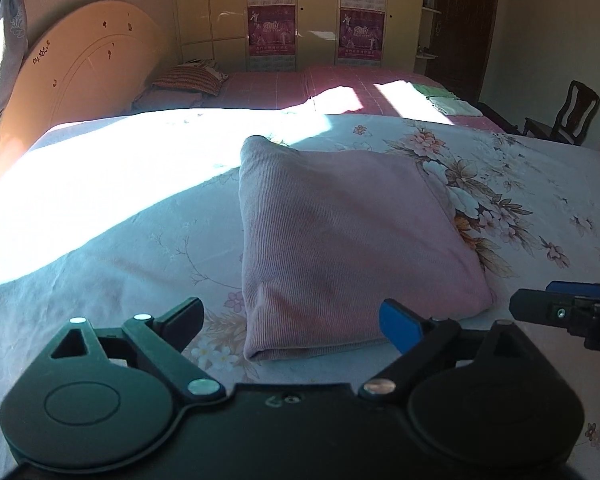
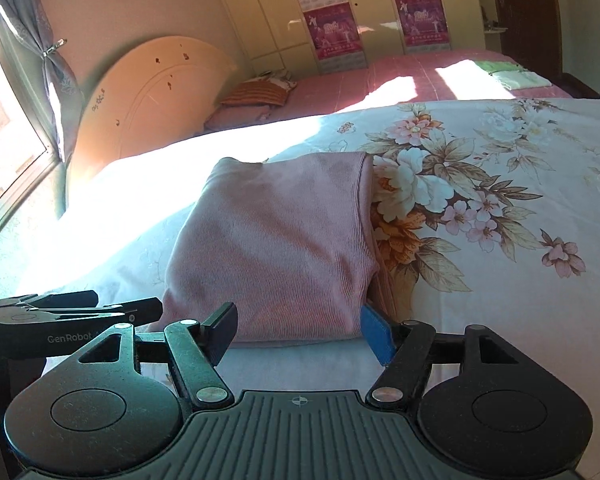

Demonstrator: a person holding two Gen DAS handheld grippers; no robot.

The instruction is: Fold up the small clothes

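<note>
A pink ribbed garment [image 1: 340, 240] lies folded into a rough rectangle on the floral bedsheet [image 1: 520, 184]. It also shows in the right wrist view [image 2: 276, 248]. My left gripper [image 1: 296, 326] is open, its fingers spread at the garment's near edge, holding nothing. My right gripper [image 2: 300, 328] is open at the same near edge, its jaws on either side of the near right corner, not closed on the cloth. The right gripper shows at the right edge of the left wrist view [image 1: 556, 308]. The left gripper shows at the left of the right wrist view [image 2: 80, 308].
A strong patch of sunlight covers the sheet [image 1: 100, 184] left of the garment. A second bed with a pink cover [image 1: 340, 88] lies beyond, with folded green cloths [image 1: 452, 100] and pillows [image 1: 188, 80]. A headboard [image 1: 80, 80], wardrobe [image 1: 300, 12] and chair [image 1: 568, 116] stand around.
</note>
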